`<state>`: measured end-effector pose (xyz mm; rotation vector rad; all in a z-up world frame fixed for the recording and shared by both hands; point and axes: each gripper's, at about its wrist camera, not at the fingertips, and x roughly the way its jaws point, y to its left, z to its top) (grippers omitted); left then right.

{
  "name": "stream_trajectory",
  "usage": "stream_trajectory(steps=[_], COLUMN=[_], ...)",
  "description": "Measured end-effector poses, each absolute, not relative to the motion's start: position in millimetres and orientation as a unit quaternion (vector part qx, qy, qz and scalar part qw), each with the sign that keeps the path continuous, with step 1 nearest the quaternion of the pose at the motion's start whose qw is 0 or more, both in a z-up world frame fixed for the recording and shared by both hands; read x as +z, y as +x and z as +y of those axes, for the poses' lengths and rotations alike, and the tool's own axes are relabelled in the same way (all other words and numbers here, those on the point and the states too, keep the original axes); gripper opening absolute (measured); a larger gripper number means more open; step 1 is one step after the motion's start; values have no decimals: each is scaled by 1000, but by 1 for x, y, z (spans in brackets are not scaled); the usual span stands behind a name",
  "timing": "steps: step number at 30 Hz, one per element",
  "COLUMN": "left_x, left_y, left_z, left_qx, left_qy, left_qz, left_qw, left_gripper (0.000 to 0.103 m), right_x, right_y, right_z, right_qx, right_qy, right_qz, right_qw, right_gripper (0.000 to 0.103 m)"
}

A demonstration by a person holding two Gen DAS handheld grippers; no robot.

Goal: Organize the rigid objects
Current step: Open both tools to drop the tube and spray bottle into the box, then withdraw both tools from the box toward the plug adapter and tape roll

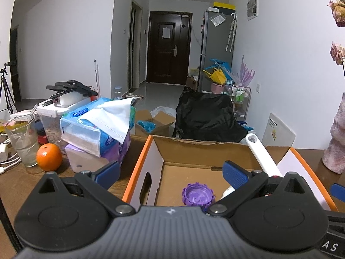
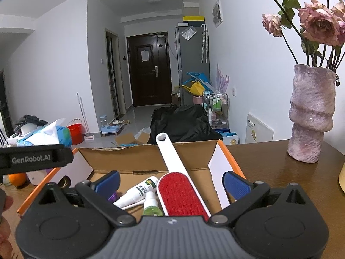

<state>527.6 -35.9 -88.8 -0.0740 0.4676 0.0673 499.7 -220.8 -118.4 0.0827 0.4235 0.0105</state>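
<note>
Band on left gripper (image 2: 35,158): read "GenRobot.AI" in pale letters on a black band, at the left edge of the right wrist view.
Black part, near right corner (image 1: 331,247): showed the letters "A S" in white, the rest cut off by the edge of the left wrist view.
White spray bottle (image 2: 139,192): carried a green label with printing too small to read; it lay in the cardboard box.
White board against far right wall (image 2: 258,129): bore a column of dark characters and a small coloured picture, not legible.
Paper on far dark door (image 2: 145,55): was white, and any writing could not be made out.
</note>
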Motion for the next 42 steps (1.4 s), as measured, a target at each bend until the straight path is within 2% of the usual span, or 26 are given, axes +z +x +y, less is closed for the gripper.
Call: stream_trajectory(steps=[42], left_x=[-111], left_y=[385], left_z=[3], left_qx=[28], left_qy=[-17], left_qz=[257], left_qw=[966], left_gripper=[103], right_x=[-142], right_y=[364], right_z=[-211], right_qx=[22], right_qy=[-3], right_qz=[240], right_qw=[970], right_gripper=[103])
